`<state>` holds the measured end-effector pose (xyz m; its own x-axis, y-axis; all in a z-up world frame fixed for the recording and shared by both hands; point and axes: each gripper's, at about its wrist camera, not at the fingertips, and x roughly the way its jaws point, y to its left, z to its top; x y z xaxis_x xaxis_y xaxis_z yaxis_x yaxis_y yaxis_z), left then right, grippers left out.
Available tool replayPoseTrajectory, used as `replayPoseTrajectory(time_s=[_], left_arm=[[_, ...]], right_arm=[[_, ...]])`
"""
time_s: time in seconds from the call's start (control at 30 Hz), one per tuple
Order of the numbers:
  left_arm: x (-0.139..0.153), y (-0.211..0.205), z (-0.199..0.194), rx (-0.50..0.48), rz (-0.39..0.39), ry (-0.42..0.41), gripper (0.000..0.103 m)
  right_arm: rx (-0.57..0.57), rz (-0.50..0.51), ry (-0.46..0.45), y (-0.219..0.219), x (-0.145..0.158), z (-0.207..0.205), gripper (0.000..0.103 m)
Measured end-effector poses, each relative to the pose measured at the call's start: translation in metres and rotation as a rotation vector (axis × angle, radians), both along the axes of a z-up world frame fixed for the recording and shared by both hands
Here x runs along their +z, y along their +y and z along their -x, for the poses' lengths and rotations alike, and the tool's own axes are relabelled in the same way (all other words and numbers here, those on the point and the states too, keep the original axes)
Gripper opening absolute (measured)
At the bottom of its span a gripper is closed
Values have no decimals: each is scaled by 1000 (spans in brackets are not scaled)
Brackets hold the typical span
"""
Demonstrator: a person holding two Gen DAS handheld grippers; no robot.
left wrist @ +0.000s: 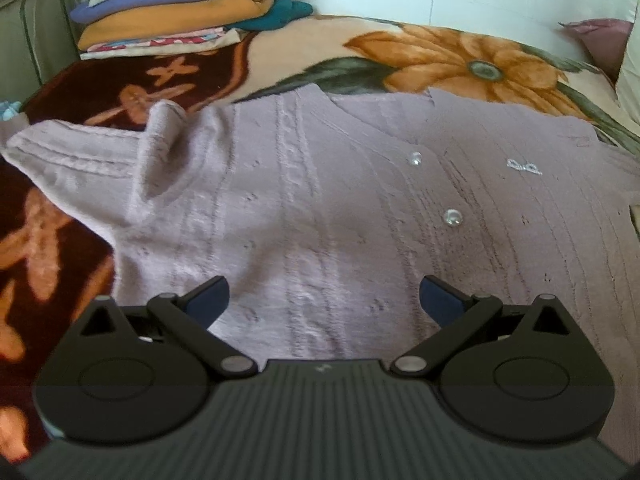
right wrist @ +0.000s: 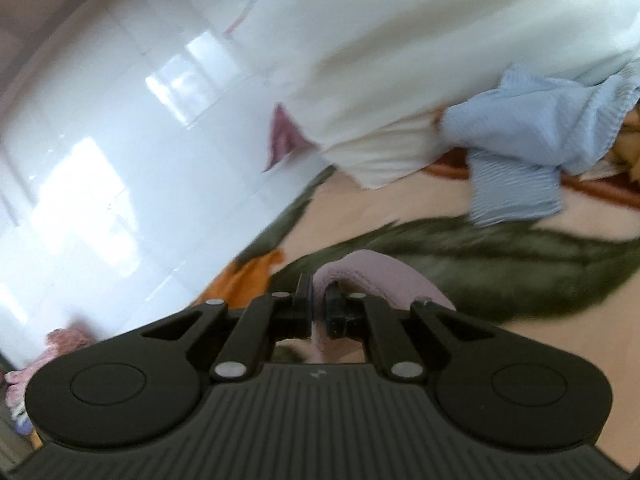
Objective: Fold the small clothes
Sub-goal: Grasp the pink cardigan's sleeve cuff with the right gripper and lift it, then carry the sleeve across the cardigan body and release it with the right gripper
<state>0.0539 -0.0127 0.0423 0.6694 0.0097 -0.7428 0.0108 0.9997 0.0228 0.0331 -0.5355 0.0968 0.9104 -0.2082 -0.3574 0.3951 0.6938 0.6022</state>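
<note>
Your left gripper [left wrist: 324,296] hangs with its fingers spread wide and nothing between them, just above the near hem of the mauve cardigan [left wrist: 340,200]. Your right gripper [right wrist: 319,300] is pinched tight on a fold of that same mauve knit. The cardigan lies flat, buttons up, across the middle of the flowered blanket [left wrist: 440,56], one sleeve [left wrist: 80,152] stretched toward the left edge. No fold shows yet, so most of the work remains. At the far left corner sits a pile of folded clothes [left wrist: 180,12]; a crumpled blue garment [right wrist: 532,132] waits by the wall.
</note>
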Motion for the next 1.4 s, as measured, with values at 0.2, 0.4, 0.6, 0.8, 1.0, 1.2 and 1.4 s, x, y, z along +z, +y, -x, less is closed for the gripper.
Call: replayPoseTrajectory(time_s=[0.2,0.4,0.6,0.8,1.0,1.2,1.4], left_arm=[[12,22,1,11,-8,-17,103],[25,45,2,21,-26,-45,103],[34,70,2,44,-36,-63,103],[38,99,3,87,-28,-81,103],[36,122,7,124,-2,-85,103],[30,137,13,139,-10,-84,103],[26,145,10,155,-2,-79,103]], right_arm=[[120,24,-32,70,19,-9,6],[234,46,-74,146,41,-26,6],[374,57,-89,238,62,-50,6],[482,76,-86,330,63,-77,6],[609,117,-22,419,25,-98,6],[748,119,123,487,-36,-106,6],[799,76,241,506,-82,-120,10]])
